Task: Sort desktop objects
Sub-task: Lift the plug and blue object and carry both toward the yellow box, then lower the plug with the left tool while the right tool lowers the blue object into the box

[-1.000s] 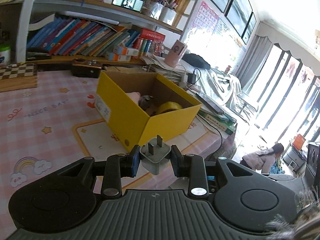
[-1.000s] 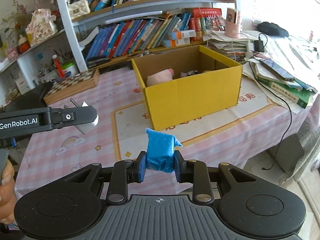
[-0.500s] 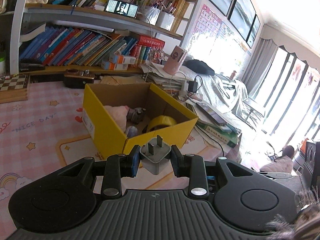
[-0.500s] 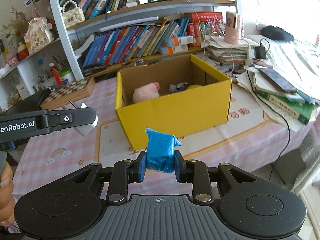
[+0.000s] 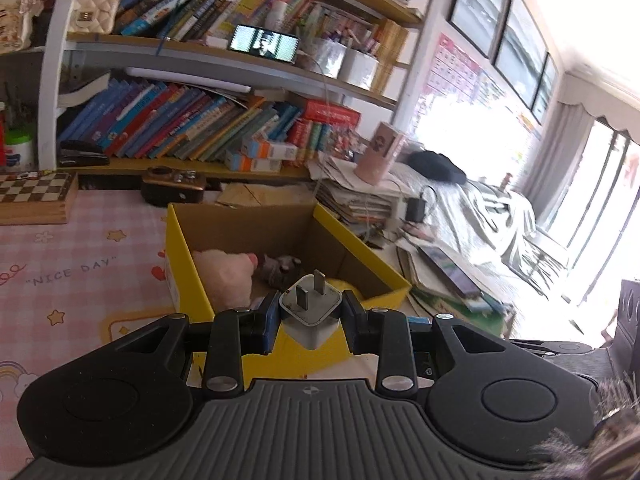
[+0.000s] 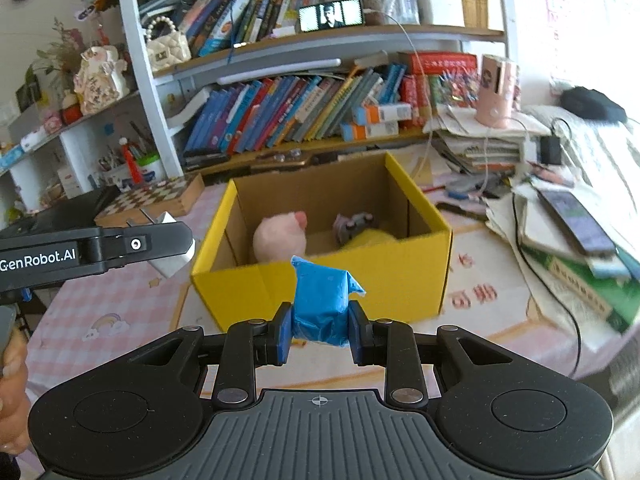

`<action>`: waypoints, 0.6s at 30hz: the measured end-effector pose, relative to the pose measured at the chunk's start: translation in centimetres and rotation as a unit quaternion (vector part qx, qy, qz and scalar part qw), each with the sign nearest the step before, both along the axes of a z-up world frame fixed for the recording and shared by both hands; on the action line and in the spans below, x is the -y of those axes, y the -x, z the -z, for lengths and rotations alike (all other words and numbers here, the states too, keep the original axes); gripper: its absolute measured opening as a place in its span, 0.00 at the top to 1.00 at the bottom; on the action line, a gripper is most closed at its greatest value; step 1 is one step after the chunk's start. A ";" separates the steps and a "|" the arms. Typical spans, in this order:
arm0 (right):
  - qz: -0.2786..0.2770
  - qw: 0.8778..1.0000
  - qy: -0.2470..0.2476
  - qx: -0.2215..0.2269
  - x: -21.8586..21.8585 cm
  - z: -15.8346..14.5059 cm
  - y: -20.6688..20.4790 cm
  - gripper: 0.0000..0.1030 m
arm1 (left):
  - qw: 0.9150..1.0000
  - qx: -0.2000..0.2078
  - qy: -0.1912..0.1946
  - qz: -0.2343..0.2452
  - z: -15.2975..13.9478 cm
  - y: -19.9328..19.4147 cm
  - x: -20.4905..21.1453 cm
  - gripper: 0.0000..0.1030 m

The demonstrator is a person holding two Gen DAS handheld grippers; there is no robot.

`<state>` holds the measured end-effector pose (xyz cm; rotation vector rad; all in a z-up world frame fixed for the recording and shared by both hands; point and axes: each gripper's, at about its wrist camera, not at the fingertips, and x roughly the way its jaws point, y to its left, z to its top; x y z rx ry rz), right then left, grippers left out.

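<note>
Since a second ago both claws have closed in on the yellow box [image 6: 320,276], whose near wall now rises just ahead of each; the left claw [image 5: 311,317] is still clenched on the white plug adapter [image 5: 310,312] and the right claw [image 6: 320,330] on the blue packet [image 6: 322,304]. Beyond the near rim, the box holds a pink plush [image 6: 280,240], a small grey toy [image 6: 354,226] and something yellow, with open floor between them. Left of the box, the pink counter [image 6: 120,300] lies bare; stacked books and papers [image 6: 568,240] crowd its right.
</note>
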<state>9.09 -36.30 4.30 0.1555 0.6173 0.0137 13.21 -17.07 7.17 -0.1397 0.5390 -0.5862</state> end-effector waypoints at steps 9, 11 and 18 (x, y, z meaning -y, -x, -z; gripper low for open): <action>-0.054 0.997 0.036 0.031 2.3 -0.7 -5.3 0.73 | 0.998 0.021 -0.032 -0.048 0.0 -3.2 4.1 0.71; -0.073 0.995 0.053 0.031 2.2 -0.5 -6.8 0.73 | 0.997 0.018 -0.056 -0.055 0.6 -4.6 4.9 0.71; -0.138 0.984 0.111 -0.006 1.1 1.7 -12.5 0.73 | 0.987 -0.019 -0.145 -0.067 4.1 -8.9 7.3 0.71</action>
